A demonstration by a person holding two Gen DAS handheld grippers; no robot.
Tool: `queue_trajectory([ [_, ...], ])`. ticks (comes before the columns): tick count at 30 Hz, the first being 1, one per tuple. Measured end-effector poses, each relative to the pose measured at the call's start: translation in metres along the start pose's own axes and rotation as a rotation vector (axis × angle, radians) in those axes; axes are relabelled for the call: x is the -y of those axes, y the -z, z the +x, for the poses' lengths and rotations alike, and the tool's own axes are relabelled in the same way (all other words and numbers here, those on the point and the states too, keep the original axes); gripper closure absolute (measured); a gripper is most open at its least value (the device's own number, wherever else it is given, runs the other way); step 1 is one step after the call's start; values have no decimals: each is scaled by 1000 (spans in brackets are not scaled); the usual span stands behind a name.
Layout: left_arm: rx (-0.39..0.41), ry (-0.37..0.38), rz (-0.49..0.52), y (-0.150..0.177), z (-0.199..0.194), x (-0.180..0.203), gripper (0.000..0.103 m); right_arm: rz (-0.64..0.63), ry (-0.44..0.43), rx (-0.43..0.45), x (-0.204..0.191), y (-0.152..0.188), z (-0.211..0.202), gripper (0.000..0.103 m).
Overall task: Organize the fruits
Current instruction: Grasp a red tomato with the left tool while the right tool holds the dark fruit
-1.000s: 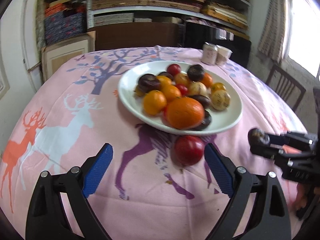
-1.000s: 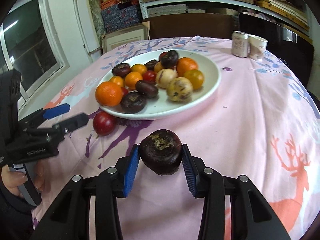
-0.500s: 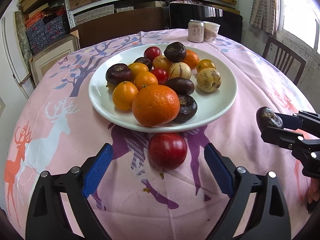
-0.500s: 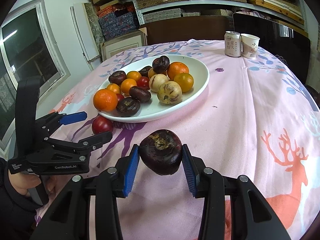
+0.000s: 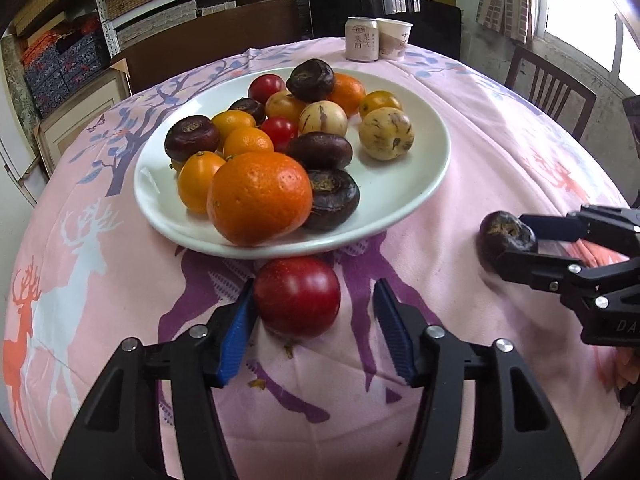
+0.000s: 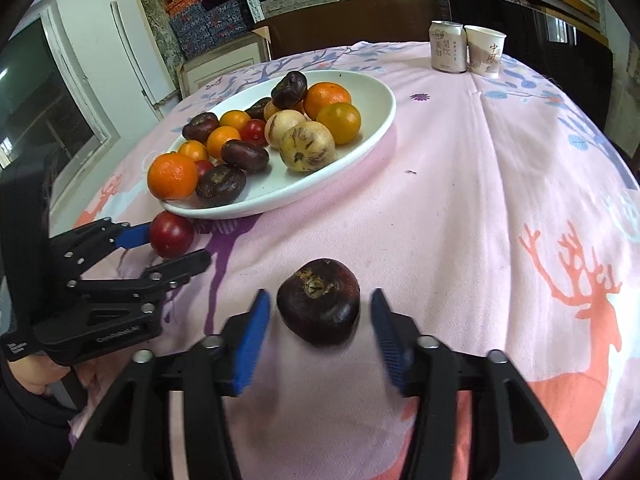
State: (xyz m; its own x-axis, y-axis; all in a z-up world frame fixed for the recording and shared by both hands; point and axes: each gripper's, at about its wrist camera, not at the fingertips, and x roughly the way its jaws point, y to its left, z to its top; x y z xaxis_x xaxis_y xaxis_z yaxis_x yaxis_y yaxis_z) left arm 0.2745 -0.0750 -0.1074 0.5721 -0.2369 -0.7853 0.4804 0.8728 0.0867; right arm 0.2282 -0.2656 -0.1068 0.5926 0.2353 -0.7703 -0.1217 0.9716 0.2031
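Note:
A white plate (image 5: 394, 188) (image 6: 382, 98) on the pink deer-print cloth holds several oranges, red, dark purple and pale yellow fruits. A red fruit (image 5: 297, 296) (image 6: 172, 234) lies on the cloth just in front of the plate, between the fingers of my left gripper (image 5: 314, 292) (image 6: 176, 246). Its jaws are closing: the left pad is at the fruit's skin and a gap remains at the right pad. My right gripper (image 6: 319, 296) (image 5: 512, 240) is opening, and a dark purple fruit (image 6: 319, 306) (image 5: 506, 236) sits on the cloth between its pads, with gaps on both sides.
A drink can (image 5: 361, 39) (image 6: 447, 46) and a paper cup (image 5: 394, 39) (image 6: 485, 50) stand at the table's far edge. A wooden chair (image 5: 548, 88) is at the right, and shelves with boxes fill the back wall. A person's hand (image 6: 32, 376) holds the left gripper.
The left gripper came forward to the red fruit and its jaws narrowed around it. The right gripper's jaws spread and let go of the dark purple fruit, which now rests on the cloth.

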Motion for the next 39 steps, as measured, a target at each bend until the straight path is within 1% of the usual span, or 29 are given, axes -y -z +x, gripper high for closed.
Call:
queue_trajectory([
  [2, 5, 15, 14, 5, -6, 0, 49, -8, 12, -6, 3, 1, -1, 38],
  [4, 1, 29, 16, 10, -11, -2, 53, -16, 9, -13, 6, 1, -1, 38],
  [6, -8, 54, 14, 15, -16, -5, 55, -35, 12, -20, 6, 2, 0, 37],
  [8, -19, 48, 15, 17, -15, -8, 56, -56, 12, -23, 2, 1, 0, 33],
  [10, -13, 12, -2, 14, -12, -10, 54, -76, 8, -27, -3, 0, 2, 33],
  [11, -7, -3, -11, 11, -10, -11, 52, -82, 7, -26, -4, 0, 3, 33],
  [12, 2, -16, -20, 8, -9, -12, 43, -89, 10, -27, -6, -1, 4, 33],
  [14, 23, -55, -33, 1, -6, -11, 31, -100, 30, -34, -9, -4, 8, 33],
  [16, 6, -68, -28, -3, 1, -8, 31, -120, 64, -34, -12, -6, 11, 33],
  [17, -6, -59, -25, -4, 4, -7, 37, -134, 78, -38, -14, -6, 13, 33],
  [18, 2, -45, -28, -5, 3, -8, 55, -149, 92, -38, -16, -6, 13, 34],
  [19, 3, -29, -22, -4, 2, -7, 62, -158, 97, -36, -18, -6, 13, 39],
  [20, 4, -24, -12, -3, 0, -5, 65, -166, 100, -33, -18, -5, 13, 48],
  [21, 6, -22, -1, -1, -1, -3, 66, -166, 89, -31, -17, -6, 12, 53],
  [22, 4, -6, 8, 1, -3, -1, 66, -164, 81, -29, -16, -5, 11, 54],
  [23, 3, 8, 18, 4, -6, 1, 66, -166, 79, -29, -16, -5, 11, 59],
  [29, -24, 56, 50, 24, -23, 3, 66, -214, 44, -54, -16, 5, 2, 59],
  [33, -42, 69, 78, 42, -36, 5, 66, -257, 0, -80, -15, 20, -11, 59],
  [35, -47, 69, 84, 49, -41, 6, 66, -281, -23, -84, -15, 27, -18, 57],
  [36, -48, 66, 87, 51, -44, 7, 64, -283, -37, -85, -14, 31, -23, 44],
  [37, -47, 63, 90, 52, -46, 8, 59, -278, -25, -68, -13, 34, -28, 36],
  [38, -39, 51, 90, 53, -48, 9, 40, -274, 4, -42, -12, 35, -33, 26],
  [39, -21, 34, 89, 54, -51, 10, 26, -274, 36, -16, -11, 36, -38, 20],
])
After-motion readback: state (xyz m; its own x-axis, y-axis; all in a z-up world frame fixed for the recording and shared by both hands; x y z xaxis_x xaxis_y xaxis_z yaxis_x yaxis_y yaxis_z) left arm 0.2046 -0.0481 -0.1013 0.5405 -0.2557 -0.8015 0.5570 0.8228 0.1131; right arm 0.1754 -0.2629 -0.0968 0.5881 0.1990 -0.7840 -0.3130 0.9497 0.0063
